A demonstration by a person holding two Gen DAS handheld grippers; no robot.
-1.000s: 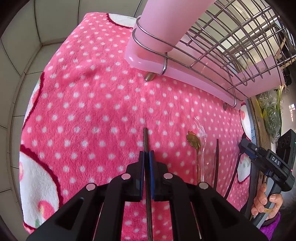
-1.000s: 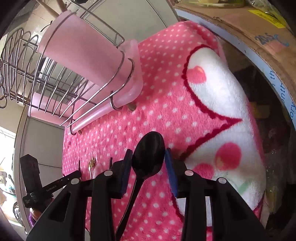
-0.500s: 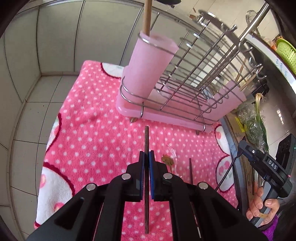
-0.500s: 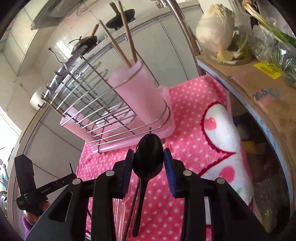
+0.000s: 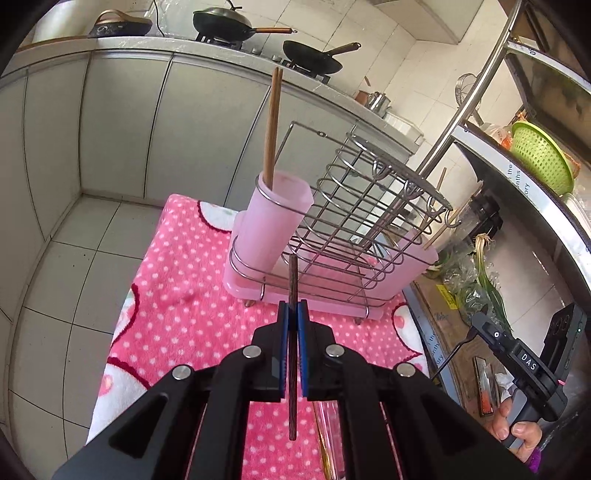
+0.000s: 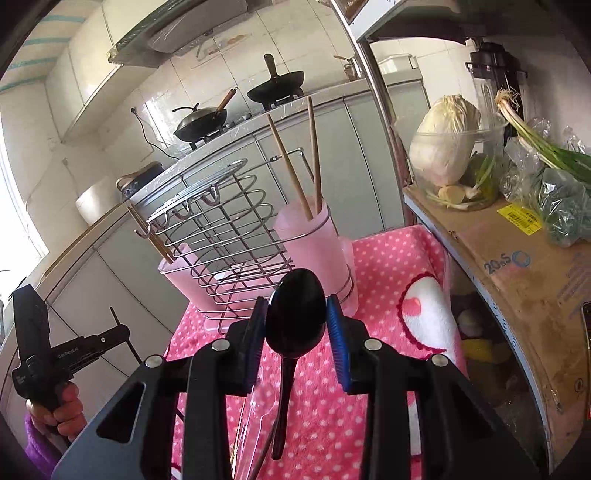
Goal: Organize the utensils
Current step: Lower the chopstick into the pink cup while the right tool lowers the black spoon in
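My left gripper (image 5: 292, 320) is shut on a dark brown chopstick (image 5: 292, 280), held upright above the pink dotted blanket (image 5: 173, 306), short of the pink utensil cup (image 5: 271, 221) that holds wooden chopsticks (image 5: 272, 122). My right gripper (image 6: 296, 323) is shut on the bowl of a black spoon (image 6: 295, 317), its handle hanging down, in front of the same pink cup (image 6: 314, 240) on the wire dish rack (image 6: 221, 236). A clear plastic utensil (image 6: 255, 402) lies on the blanket below.
A second pink cup (image 6: 181, 275) with chopsticks sits at the rack's other end. A cardboard box (image 6: 517, 258) with cabbage (image 6: 443, 140) and greens stands to the right. Grey cabinets and a stove with pans (image 5: 221, 24) stand behind. A gold utensil (image 5: 325, 454) lies on the blanket.
Both grippers have lifted and tilted up from the blanket with their utensils; the rack and cups now sit lower in view, the kitchen counter behind has come into sight.
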